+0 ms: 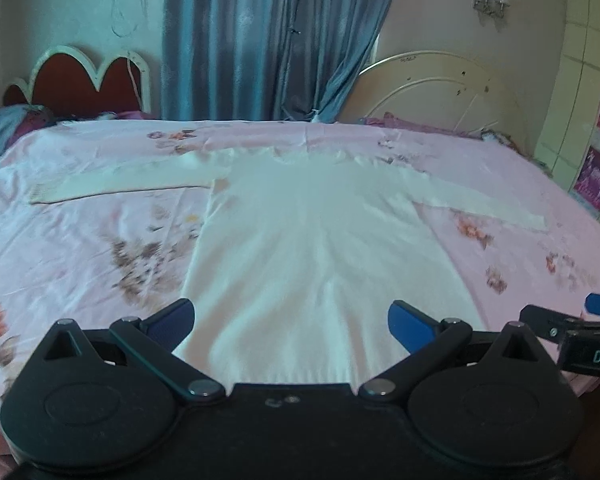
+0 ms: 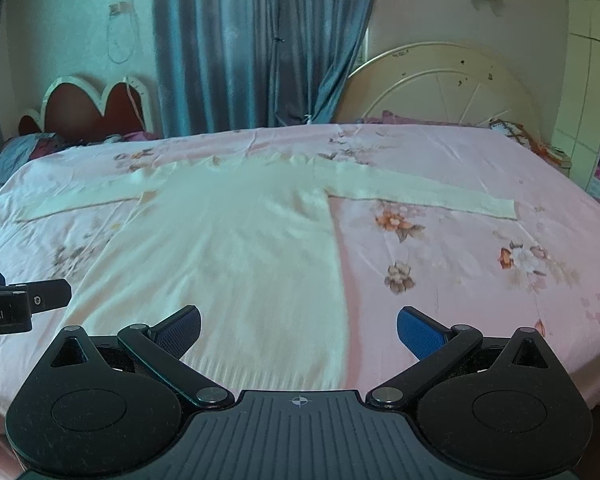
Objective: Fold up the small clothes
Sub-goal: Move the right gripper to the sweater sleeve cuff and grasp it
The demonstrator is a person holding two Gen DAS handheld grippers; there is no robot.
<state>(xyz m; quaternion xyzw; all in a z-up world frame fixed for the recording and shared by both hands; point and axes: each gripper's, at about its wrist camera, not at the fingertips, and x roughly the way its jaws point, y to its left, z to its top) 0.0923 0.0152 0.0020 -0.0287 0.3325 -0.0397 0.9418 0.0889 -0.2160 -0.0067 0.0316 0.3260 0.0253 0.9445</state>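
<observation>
A white long-sleeved knit garment (image 1: pixel 300 232) lies flat on the pink flowered bed sheet (image 1: pixel 80 248), both sleeves spread out to the sides, its hem toward me. It also shows in the right wrist view (image 2: pixel 240 240). My left gripper (image 1: pixel 292 326) is open and empty, hovering over the hem near its left side. My right gripper (image 2: pixel 299 330) is open and empty, over the hem's right corner. Each gripper shows at the edge of the other's view.
The bed fills both views, its sheet (image 2: pixel 460 272) running to the front edge just below the grippers. Headboards (image 1: pixel 80 80) (image 2: pixel 440 84) and a blue curtain (image 1: pixel 260 40) stand behind. Pillows lie at the far left (image 1: pixel 8 128).
</observation>
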